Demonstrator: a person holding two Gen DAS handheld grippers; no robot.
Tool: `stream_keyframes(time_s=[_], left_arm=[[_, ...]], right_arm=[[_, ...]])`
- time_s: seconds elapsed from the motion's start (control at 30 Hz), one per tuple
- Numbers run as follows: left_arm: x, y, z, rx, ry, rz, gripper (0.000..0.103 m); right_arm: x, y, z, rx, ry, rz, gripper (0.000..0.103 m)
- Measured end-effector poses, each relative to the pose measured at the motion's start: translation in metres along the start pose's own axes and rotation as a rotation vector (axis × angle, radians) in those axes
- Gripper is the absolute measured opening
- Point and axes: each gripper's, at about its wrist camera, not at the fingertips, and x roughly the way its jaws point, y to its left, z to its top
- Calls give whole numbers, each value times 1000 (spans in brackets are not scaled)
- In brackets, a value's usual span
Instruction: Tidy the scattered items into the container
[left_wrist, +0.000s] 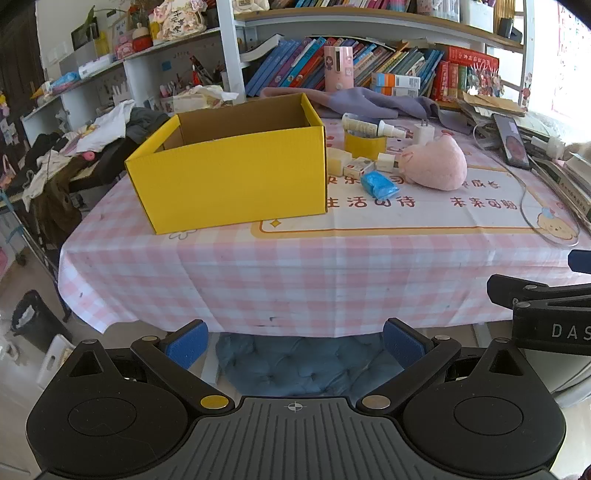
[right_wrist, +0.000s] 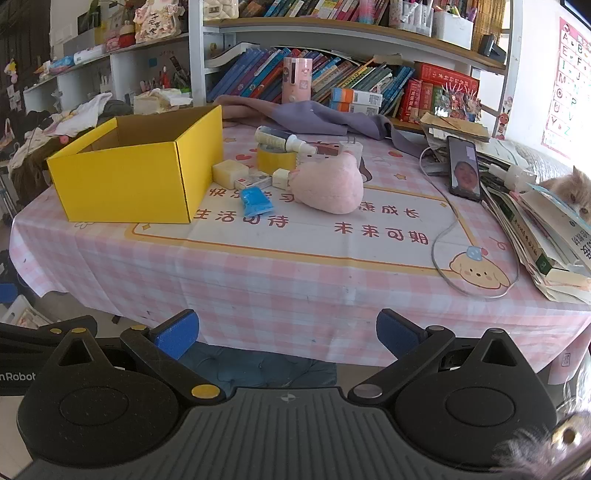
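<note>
Pink-checked table (right_wrist: 295, 295) waits: both the left gripper (left_wrist: 295, 341) and right gripper (right_wrist: 288, 332) gape empty, so approach the blue packet (right_wrist: 256, 201) squarely before the yellow box (right_wrist: 125, 177).

"DAS" on right gripper (left_wrist: 554, 325); "nRobot" on left gripper (right_wrist: 18, 376).

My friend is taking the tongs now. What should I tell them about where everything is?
Left tongs: open, empty, off the table's near edge.
Right tongs: open, empty, same spot.
Yellow cardboard box: on the pink checked tablecloth, open top, looks empty as far as seen.
Beside it, still out: fluffy pink plush toy, small blue packet, yellow tape roll with a white spray bottle lying on it, white plug charger, and a few small white boxes.
Done: nothing yet. Left: put each item into the box.
</note>
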Motion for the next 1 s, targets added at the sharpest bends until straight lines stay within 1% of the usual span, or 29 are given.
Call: stream_keyframes(time_s=[0.13, 0.7, 1.0], left_arm=[[0, 0, 1, 1, -3, -3, 102], [0, 7, 2, -13, -3, -6, 102], [1, 11, 2, -25, -6, -1, 102]], right_arm=[[7, 0, 0, -5, 1, 3, 103], [4, 7, 2, -14, 2, 11, 103], [3, 11, 4, -20, 14, 31, 103]])
